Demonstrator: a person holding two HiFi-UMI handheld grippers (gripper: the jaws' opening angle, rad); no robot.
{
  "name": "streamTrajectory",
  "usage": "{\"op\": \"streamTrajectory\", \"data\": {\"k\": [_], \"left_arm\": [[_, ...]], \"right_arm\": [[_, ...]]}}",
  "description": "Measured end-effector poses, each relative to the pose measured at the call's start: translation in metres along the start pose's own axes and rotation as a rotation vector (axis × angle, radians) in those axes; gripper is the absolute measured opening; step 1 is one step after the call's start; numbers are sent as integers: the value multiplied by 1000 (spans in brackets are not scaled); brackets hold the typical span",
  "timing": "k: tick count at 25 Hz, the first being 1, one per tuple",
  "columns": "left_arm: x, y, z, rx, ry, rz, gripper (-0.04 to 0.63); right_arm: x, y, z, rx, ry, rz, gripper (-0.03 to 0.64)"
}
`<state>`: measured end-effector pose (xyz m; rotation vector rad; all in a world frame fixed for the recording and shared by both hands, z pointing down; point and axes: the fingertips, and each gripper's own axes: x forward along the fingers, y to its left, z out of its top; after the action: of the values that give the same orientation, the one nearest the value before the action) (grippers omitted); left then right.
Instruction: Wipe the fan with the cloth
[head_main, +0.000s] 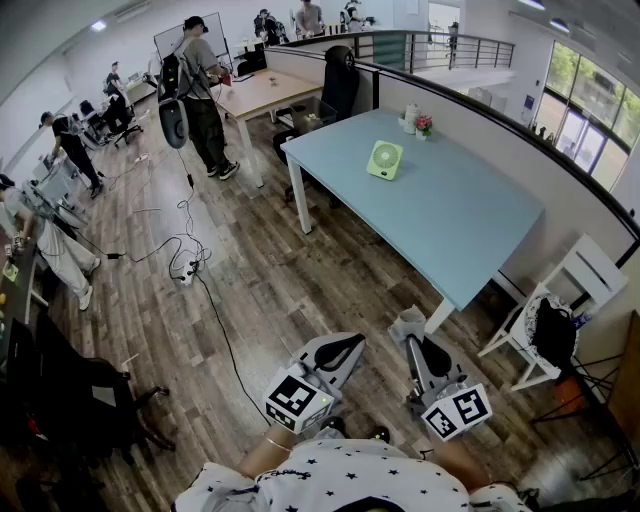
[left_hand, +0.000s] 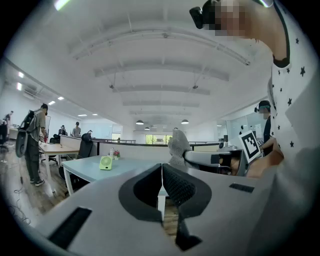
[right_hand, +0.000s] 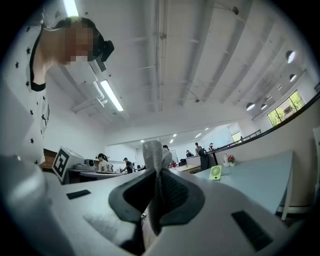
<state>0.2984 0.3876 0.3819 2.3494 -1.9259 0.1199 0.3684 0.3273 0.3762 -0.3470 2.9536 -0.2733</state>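
Head view: right tool (head_main: 413, 348) clamped on grey cloth (head_main: 407, 323), left tool (head_main: 345, 352) closed empty, green fan (head_main: 385, 160) well apart, straight ahead on desk (head_main: 460, 215).

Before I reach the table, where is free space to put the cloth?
The table is bare from the fan to its near corner. Only the far corner, by the flower pot, is crowded.

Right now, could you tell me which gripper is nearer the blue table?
Right. The right gripper, clamping the cloth, is beside the table at its near corner; the left gripper is farther left, over floor.
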Motion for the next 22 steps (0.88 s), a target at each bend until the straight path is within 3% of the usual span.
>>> {"op": "streamTrajectory", "data": {"k": [22], "left_arm": [[41, -42, 0, -14, 13, 25, 31]], "right_arm": [[-49, -49, 4, 113, -60, -17, 25]]}}
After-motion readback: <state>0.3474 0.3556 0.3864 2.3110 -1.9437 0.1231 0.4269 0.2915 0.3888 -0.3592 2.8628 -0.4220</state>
